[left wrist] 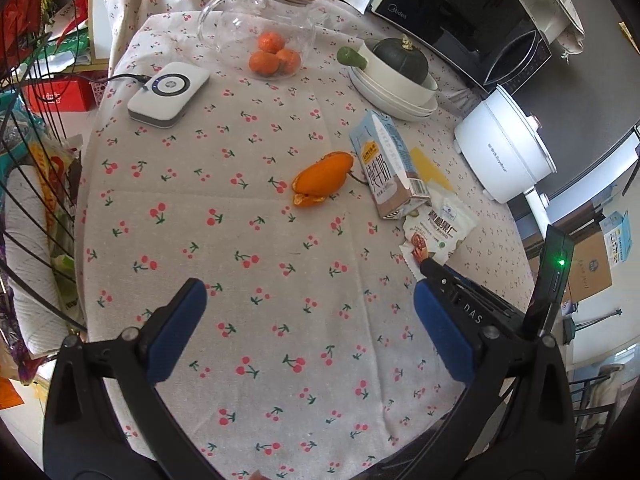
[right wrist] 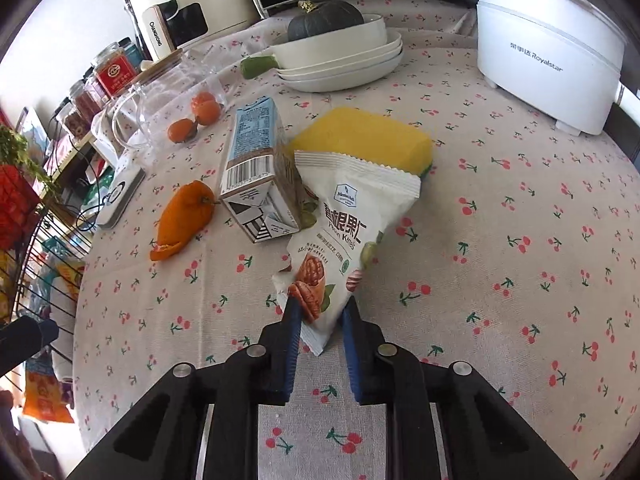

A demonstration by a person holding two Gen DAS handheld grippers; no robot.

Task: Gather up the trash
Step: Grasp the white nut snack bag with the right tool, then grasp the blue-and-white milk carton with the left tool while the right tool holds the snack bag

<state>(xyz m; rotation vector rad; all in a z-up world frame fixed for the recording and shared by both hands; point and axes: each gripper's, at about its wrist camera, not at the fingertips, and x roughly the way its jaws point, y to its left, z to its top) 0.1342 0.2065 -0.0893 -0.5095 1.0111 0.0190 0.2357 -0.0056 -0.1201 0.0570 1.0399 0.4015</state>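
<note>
A white nut snack wrapper (right wrist: 352, 220) lies on the cherry-print tablecloth. Its near corner sits between the blue pads of my right gripper (right wrist: 320, 312), whose jaws stand narrowly apart around it, touching or nearly touching. The wrapper also shows in the left wrist view (left wrist: 440, 228), with the right gripper's tip (left wrist: 430, 266) at its edge. A blue milk carton (right wrist: 256, 172) lies on its side beside an orange peel (right wrist: 184, 216). My left gripper (left wrist: 310, 312) is open and empty above the cloth, near the table's front.
A yellow sponge (right wrist: 368, 140) lies behind the wrapper. A white Royalstar pot (right wrist: 548, 44), stacked dishes with a squash (right wrist: 340, 52), a glass jar with oranges (left wrist: 264, 40) and a white charger (left wrist: 168, 94) stand further back. A wire rack (left wrist: 32, 160) is left of the table.
</note>
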